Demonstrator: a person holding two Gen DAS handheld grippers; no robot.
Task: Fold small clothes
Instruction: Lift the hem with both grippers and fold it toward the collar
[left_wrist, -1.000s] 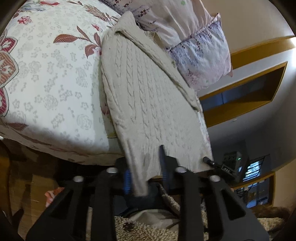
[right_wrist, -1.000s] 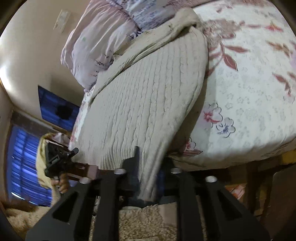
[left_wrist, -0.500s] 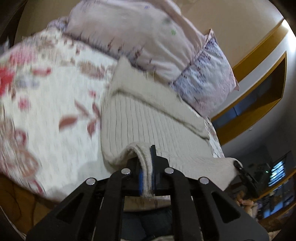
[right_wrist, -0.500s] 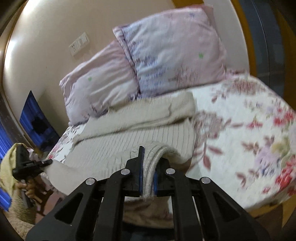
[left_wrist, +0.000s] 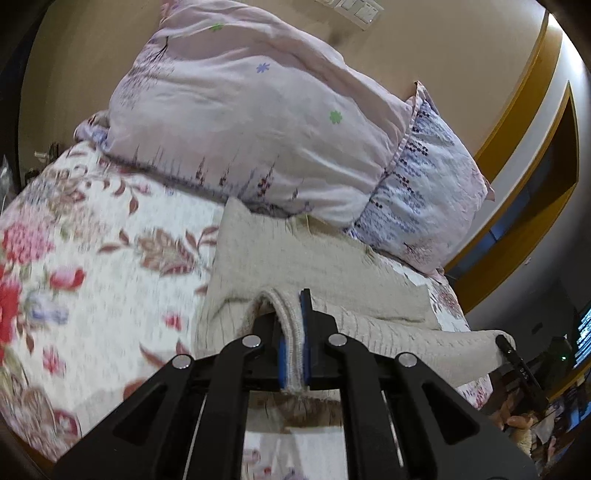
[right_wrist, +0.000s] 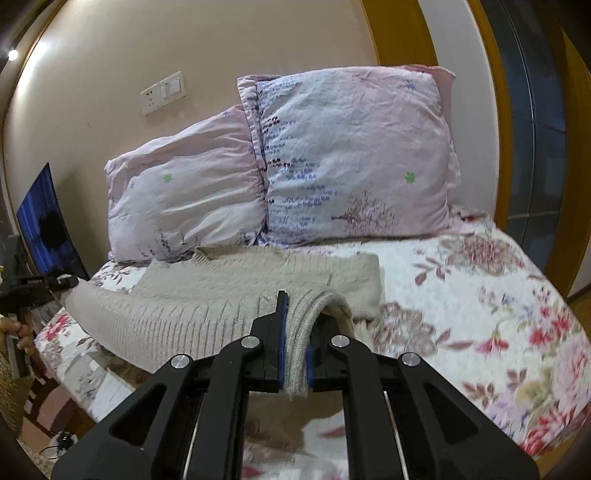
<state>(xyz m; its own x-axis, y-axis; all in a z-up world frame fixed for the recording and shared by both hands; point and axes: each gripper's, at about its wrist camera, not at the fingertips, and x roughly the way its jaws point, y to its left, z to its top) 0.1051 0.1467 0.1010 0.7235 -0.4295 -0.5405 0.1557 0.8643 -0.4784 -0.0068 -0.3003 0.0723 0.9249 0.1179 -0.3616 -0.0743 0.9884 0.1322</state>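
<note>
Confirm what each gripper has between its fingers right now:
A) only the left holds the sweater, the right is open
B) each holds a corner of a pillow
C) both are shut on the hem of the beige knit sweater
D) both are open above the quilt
C: the left gripper and the right gripper each clamp a fold of the beige knit sweater lifted off the floral quilt.

We see a beige cable-knit wool-like sweater, ribbed and rough, matt throughout. Under it lies a white quilted cotton-look bedspread with red flowers, soft and dull. Two pale pink printed fabric pillows look thin, crinkled and smooth. Our black matt plastic left gripper and black matt plastic right gripper carry shiny round metal rivets and blue rubbery pads. The beige painted wall has a faint sheen.
</note>
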